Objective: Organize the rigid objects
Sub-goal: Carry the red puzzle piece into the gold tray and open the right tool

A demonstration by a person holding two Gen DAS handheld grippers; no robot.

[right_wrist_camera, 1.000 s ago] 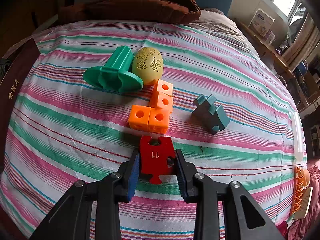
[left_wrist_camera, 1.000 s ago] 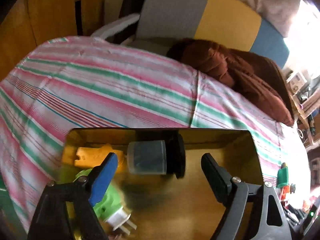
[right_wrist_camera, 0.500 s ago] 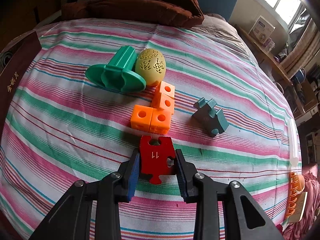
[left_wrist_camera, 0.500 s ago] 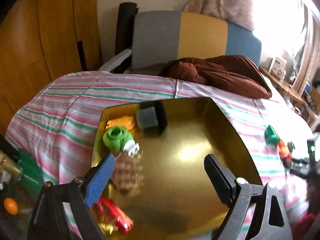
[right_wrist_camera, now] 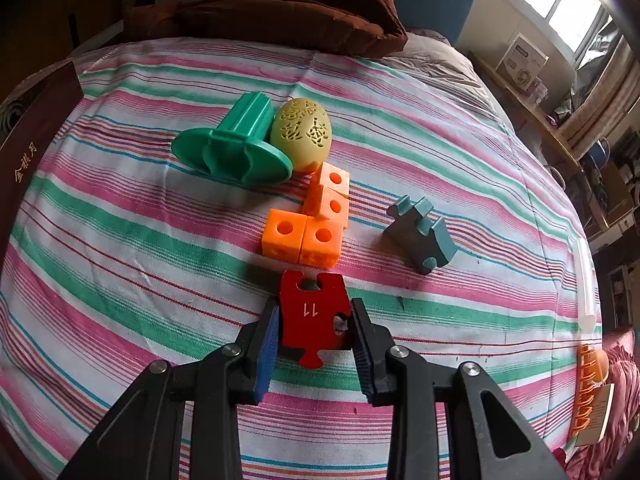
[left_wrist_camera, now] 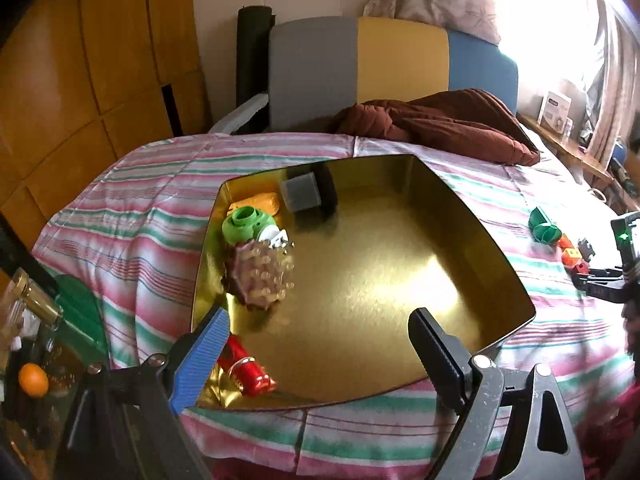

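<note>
My left gripper (left_wrist_camera: 318,336) has pulled up and back from the gold tray (left_wrist_camera: 516,292) within the last second, its jaws wide apart and holding nothing; where a second ago it sat low over the grey jar (left_wrist_camera: 301,197), the whole tray now shows, with the jar, a green plug (left_wrist_camera: 249,225), a spiky ball (left_wrist_camera: 262,276) and a red can (left_wrist_camera: 249,369) lying along its left side. That delivery looks finished to me. My right gripper (right_wrist_camera: 314,326) has barely moved: it stays clamped on the red puzzle piece (right_wrist_camera: 312,312), which is marked 11, over the striped bedspread (right_wrist_camera: 120,240), just short of the orange cubes (right_wrist_camera: 316,216). I judge this piece goes to the tray next.
</note>
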